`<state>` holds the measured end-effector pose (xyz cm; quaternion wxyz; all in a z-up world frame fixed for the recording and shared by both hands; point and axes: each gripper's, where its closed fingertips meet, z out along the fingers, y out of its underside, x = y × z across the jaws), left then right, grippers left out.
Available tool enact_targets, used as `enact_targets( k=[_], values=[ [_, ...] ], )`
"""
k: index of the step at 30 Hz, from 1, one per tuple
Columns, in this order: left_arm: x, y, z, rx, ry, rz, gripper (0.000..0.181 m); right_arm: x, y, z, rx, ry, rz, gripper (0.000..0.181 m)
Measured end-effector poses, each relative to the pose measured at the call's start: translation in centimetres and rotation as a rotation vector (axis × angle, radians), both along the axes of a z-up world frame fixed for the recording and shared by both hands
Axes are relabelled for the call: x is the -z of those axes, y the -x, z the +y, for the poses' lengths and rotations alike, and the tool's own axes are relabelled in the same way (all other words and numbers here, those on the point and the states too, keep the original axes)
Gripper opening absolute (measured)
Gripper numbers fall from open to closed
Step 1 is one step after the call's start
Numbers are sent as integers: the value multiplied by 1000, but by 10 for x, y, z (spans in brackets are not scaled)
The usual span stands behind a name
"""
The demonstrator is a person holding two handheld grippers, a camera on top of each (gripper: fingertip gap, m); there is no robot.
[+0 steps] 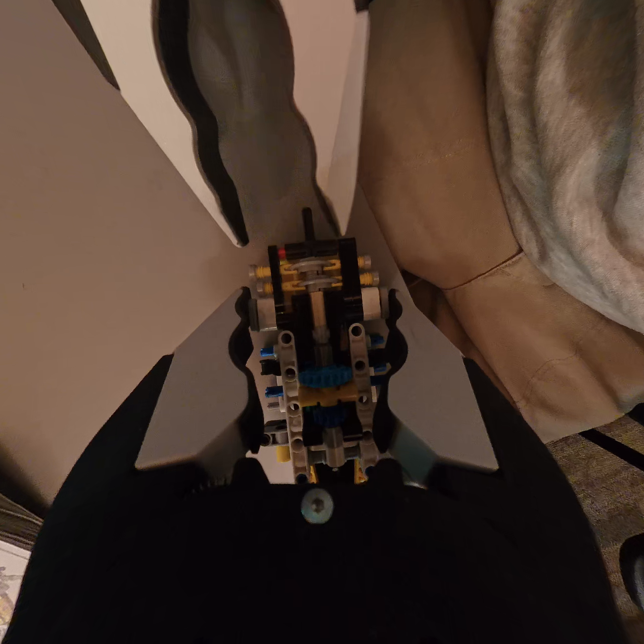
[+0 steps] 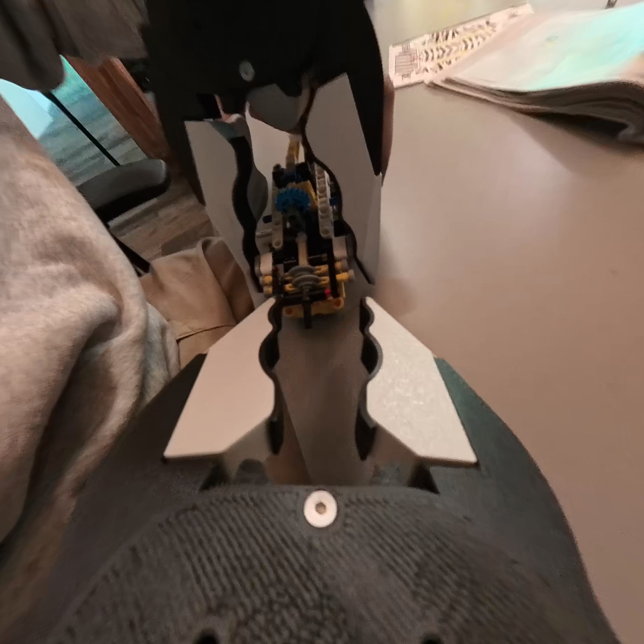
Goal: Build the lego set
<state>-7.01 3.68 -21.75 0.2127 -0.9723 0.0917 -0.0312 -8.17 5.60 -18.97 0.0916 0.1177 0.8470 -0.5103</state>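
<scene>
left gripper clamped the lego assembly between its wavy black pads, jaws pressed against both long sides; the build lay lengthwise along the fingers, running from 6 o'clock toward 12 o'clock in the left wrist view. blue gear sat mid-build, grey discs and yellow pins near the far end, and a thin black axle stuck out past the fingertips toward 12 o'clock.

right gripper pointed straight at the left one, tip to tip. its jaws stood spread, with nothing between the pads. the axle end of the assembly hung just at the mouth of the right fingertips; whether they touched it could not be told. in the right wrist view the left gripper came in from 12 o'clock, and the blue gear showed farther back.

both tools were held above a pale table. an open instruction booklet lay at 1 o'clock in the right wrist view, well apart from the build. a grey sleeve filled 9 o'clock there, with tan fabric at 3 o'clock in the left wrist view.
</scene>
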Motion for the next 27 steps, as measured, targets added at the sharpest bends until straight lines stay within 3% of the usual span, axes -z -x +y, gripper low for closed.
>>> enact_targets(
  k=[4, 20, 27],
  values=[
    [0, 0, 1, -9, -6, -9, 79, -15, -8, -1, -39, 87, 30, 50],
    [-1, 2, 2, -39, -39, -23, 78, -2, -9, -5, -25, 6, 97, 48],
    [-2, 1, 3, -37, -44, -23, 78, -1, -7, -4, -1, -3, 121, 39]
  ],
)
